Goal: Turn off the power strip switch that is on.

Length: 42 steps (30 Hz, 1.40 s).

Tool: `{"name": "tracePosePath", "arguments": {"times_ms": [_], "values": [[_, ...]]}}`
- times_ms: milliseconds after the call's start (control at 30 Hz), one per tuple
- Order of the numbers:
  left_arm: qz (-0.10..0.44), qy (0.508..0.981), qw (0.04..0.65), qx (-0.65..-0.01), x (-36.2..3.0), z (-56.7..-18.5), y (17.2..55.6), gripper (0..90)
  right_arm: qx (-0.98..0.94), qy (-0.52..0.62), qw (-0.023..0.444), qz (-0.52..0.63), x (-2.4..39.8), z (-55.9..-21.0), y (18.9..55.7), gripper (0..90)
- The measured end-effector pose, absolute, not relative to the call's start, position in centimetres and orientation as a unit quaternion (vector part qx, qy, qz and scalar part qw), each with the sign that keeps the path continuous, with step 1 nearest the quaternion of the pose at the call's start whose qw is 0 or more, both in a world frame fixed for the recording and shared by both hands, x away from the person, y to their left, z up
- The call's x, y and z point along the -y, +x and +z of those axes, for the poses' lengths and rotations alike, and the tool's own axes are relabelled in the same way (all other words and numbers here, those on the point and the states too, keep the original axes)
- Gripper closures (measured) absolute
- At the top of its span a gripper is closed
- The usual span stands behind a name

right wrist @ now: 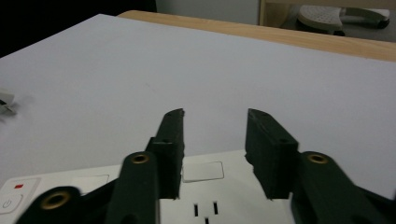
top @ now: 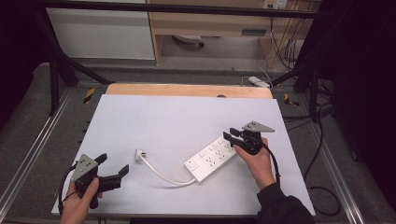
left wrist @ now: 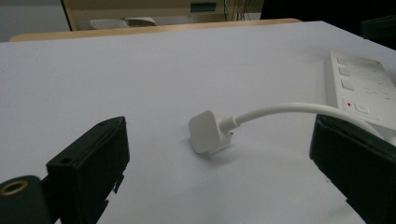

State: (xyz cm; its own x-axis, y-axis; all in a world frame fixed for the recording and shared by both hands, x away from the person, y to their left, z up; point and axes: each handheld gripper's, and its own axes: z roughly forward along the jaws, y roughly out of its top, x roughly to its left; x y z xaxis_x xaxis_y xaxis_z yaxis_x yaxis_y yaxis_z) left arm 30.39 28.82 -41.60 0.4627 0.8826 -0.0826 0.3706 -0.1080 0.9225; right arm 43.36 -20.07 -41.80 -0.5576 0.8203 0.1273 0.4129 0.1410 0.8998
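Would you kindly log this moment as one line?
left gripper open, facing plug | right gripper open over power strip | plug lying unplugged on table

White plug point(left wrist: 208, 131), cable point(left wrist: 289, 109), jaws apart

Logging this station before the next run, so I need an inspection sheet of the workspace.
Surface: white sheet over a wooden table.
Job's things: power strip, its cord curving to the plug lying flat.
Clutter: nothing seen.
Grippers: left gripper open, facing the plug; right gripper open above the strip's end.
Cables: black cables on the floor, right.
Surroundings: black frame, shelving behind.
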Motion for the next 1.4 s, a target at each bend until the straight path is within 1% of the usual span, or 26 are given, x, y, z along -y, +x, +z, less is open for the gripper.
{"name": "tracePosePath", "arguments": {"times_ms": [100,200,333,467,567,733,800,967,1400], "values": [[0.259,0.697,0.495,-0.45,-28.8,-41.6,30.4,4.9,-0.722,0.431,0.206,0.501,20.1,-41.4,43.3,37.4],[0.257,0.7,0.492,-0.449,-28.8,-41.6,30.4,5.0,-0.718,0.434,0.213,0.5,20.1,-40.8,43.2,24.1],[0.258,0.703,0.493,-0.443,-28.7,-41.6,30.3,4.9,-0.713,0.44,0.227,0.497,20.0,-40.1,43.0,12.7],[0.257,0.703,0.494,-0.442,-28.7,-41.6,30.4,4.9,-0.712,0.438,0.23,0.498,19.7,-39.6,42.7,6.2],[0.255,0.703,0.494,-0.444,-28.7,-41.7,30.4,4.9,-0.71,0.433,0.235,0.503,19.6,-39.2,42.5,3.6],[0.255,0.704,0.494,-0.443,-28.6,-41.7,30.3,4.9,-0.695,0.434,0.263,0.509,19.8,-38.6,42.1,4.4],[0.255,0.706,0.492,-0.442,-28.6,-41.7,30.4,4.9,-0.695,0.433,0.26,0.512,20.1,-38.4,42.0,4.9],[0.253,0.707,0.49,-0.443,-28.6,-41.8,30.5,4.9,-0.698,0.429,0.252,0.515,20.8,-37.7,41.5,2.5],[0.254,0.705,0.494,-0.441,-28.6,-41.7,30.4,4.9,-0.693,0.421,0.27,0.519,22.2,-36.6,40.1,2.0]]}}
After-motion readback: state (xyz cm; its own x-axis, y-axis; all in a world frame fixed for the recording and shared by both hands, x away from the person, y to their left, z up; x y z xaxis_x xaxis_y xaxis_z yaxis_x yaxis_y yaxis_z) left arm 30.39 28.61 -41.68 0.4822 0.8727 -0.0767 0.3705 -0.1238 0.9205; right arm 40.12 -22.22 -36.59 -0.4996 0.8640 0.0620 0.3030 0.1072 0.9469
